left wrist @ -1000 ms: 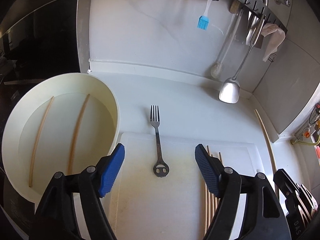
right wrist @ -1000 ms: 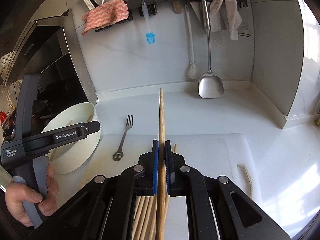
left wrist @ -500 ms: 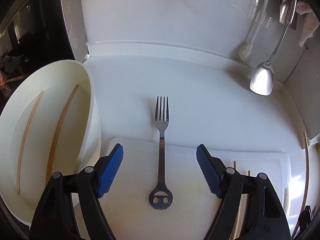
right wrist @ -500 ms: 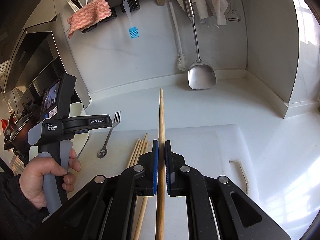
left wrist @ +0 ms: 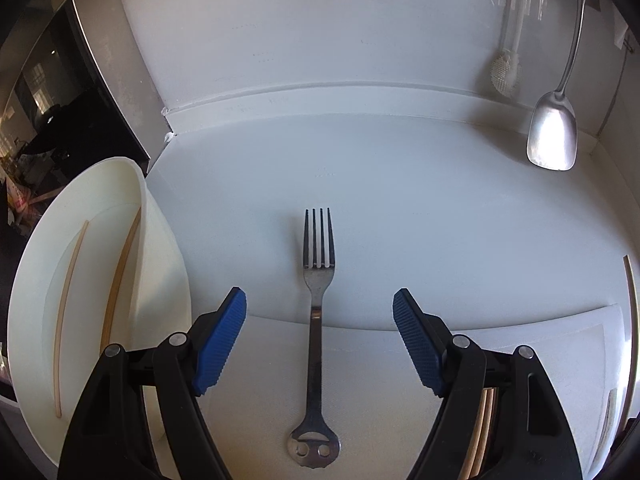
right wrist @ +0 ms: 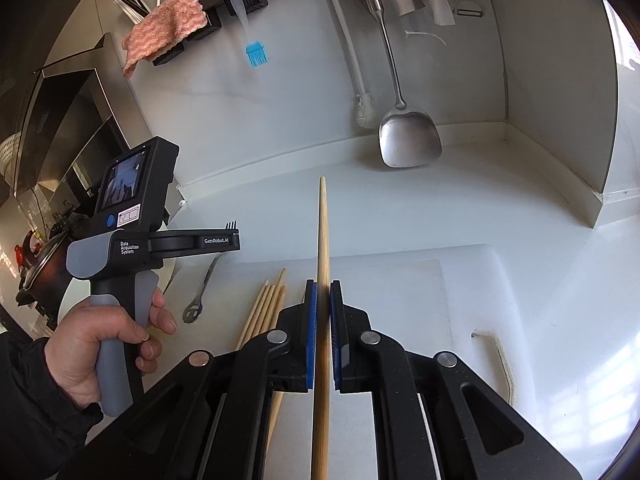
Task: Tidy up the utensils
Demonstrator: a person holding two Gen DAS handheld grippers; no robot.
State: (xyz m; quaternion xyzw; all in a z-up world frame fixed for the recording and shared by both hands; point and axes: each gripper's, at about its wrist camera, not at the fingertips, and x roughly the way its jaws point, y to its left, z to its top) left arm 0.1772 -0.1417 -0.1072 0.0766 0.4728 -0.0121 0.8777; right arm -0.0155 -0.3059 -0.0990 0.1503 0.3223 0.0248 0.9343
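Above the fork point(left wrist: 318, 332), which lies half on the cutting board point(left wrist: 520, 344) right of the bowl point(left wrist: 160, 240), the left gripper point(left wrist: 319, 336) gapes empty and must drop and close, while the right gripper point(right wrist: 323, 332) pinches one chopstick point(right wrist: 322, 240).

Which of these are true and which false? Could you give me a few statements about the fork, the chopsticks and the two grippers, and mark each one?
1. The right gripper is shut on a chopstick. True.
2. The left gripper is squeezing the fork. False: its jaws stand open on either side of the fork, not touching it.
3. The bowl holds two chopsticks. True.
4. The fork lies wholly on the cutting board. False: its prongs reach past the board onto the counter.
5. A blue brush hangs on the wall. True.
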